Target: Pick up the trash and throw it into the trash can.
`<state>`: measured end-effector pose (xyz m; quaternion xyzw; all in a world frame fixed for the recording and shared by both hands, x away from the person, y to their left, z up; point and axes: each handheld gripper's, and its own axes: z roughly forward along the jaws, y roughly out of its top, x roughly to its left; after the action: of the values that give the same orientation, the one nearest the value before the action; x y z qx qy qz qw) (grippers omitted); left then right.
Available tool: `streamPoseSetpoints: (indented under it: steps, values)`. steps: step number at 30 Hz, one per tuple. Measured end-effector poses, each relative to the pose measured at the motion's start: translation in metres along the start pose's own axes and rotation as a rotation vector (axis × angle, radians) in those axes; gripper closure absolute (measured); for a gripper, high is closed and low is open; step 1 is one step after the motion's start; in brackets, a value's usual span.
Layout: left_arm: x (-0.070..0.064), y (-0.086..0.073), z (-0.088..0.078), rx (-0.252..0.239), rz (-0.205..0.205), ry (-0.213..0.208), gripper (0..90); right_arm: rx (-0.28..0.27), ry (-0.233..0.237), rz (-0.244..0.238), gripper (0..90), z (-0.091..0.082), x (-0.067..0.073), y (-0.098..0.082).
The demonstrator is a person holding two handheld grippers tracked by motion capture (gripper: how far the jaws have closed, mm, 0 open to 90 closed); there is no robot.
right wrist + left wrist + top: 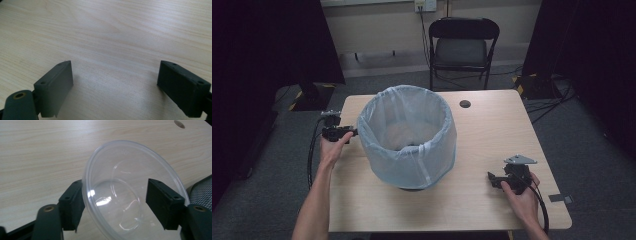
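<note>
The left gripper [115,205] has a clear, round plastic bowl [132,192] between its jaws: the left jaw sits against the outside of the rim, while the right jaw shows through the clear wall, so whether the pads already press on it I cannot tell. In the high view this left gripper [354,133] is at the 9 o'clock side of the tall round bin lined with a pale blue translucent bag [408,137], which stands mid-tabletop, its jaws right beside the bin's wall. The bowl lies tilted just above the light wooden tabletop [37,157], not yet in the bin. The right gripper [492,179] rests at about 4 o'clock from the bin, well apart from it, jaws spread wide and empty. By my reading, the pickup is underway; lifting the bowl over the rim and dropping it in remains.
</note>
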<state>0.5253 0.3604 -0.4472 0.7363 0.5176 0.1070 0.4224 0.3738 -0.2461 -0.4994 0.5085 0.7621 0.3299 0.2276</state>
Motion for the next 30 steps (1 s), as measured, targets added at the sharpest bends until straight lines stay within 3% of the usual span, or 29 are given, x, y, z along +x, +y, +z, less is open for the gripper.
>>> streamPoseSetpoints:
  steps: [4,11,16,19,23,30]
  values:
    - [-0.012,0.003,-0.008,-0.020,0.044,0.015,48.2,0.001,0.001,0.000,12.0,0.000,0.000,0.000]
    - [-0.021,0.006,-0.020,-0.051,0.042,-0.006,67.3,0.001,0.001,0.000,12.0,0.000,0.000,0.000]
    - [-0.029,0.006,-0.023,-0.041,0.073,-0.027,82.4,0.001,0.001,0.000,12.0,0.000,0.000,0.000]
    - [-0.035,0.003,-0.019,-0.030,0.092,-0.031,84.4,0.000,0.000,0.000,12.0,0.000,0.000,0.000]
    - [-0.032,-0.005,-0.018,-0.060,0.058,-0.064,84.7,0.001,0.000,0.001,12.0,0.000,0.000,0.000]
    - [-0.033,-0.003,-0.033,-0.105,0.058,-0.072,84.9,0.001,0.000,0.001,12.0,0.000,0.000,0.000]
